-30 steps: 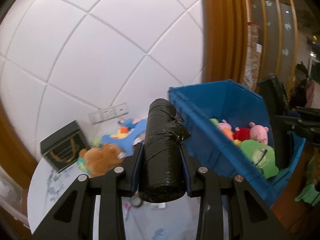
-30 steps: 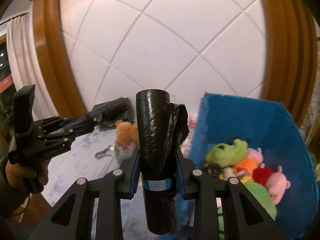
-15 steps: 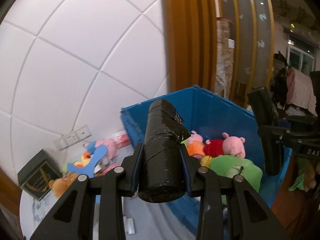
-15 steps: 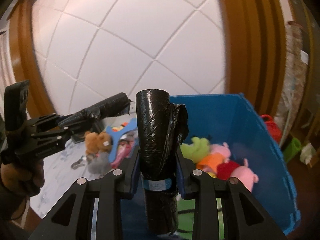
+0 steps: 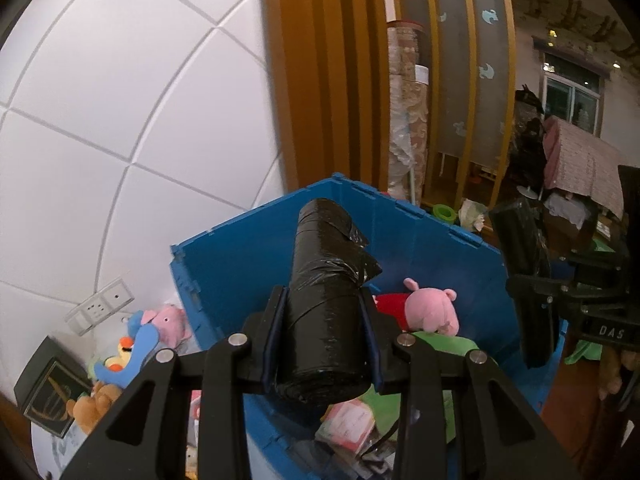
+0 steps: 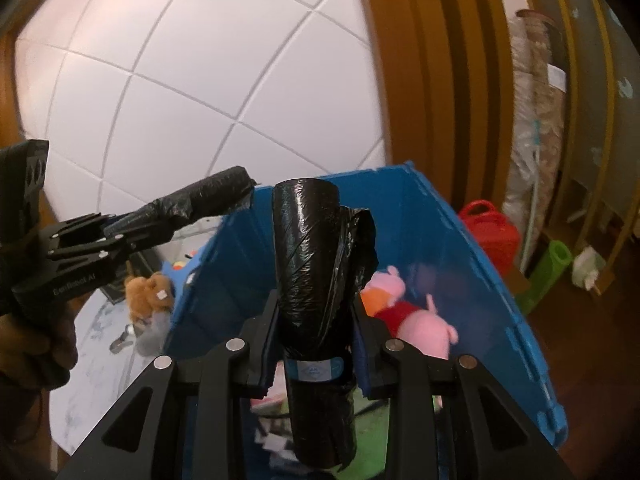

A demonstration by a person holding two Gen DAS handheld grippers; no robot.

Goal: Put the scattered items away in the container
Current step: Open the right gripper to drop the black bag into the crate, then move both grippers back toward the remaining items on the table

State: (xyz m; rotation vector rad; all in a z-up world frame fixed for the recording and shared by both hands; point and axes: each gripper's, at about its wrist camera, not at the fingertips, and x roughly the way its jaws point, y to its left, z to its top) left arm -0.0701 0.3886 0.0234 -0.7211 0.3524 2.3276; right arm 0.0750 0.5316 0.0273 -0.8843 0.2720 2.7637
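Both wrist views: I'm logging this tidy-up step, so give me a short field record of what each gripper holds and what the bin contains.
left gripper: shut on a black bag roll
right gripper: shut on a second black bag roll
container: blue bin, open top, below both rolls
in bin: pink pig plush, green plush
still outside: brown bear plush, blue toy

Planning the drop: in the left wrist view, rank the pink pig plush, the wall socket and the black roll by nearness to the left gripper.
1. black roll, clamped in the left gripper.
2. pink pig plush, right, in the blue bin.
3. wall socket, far left.
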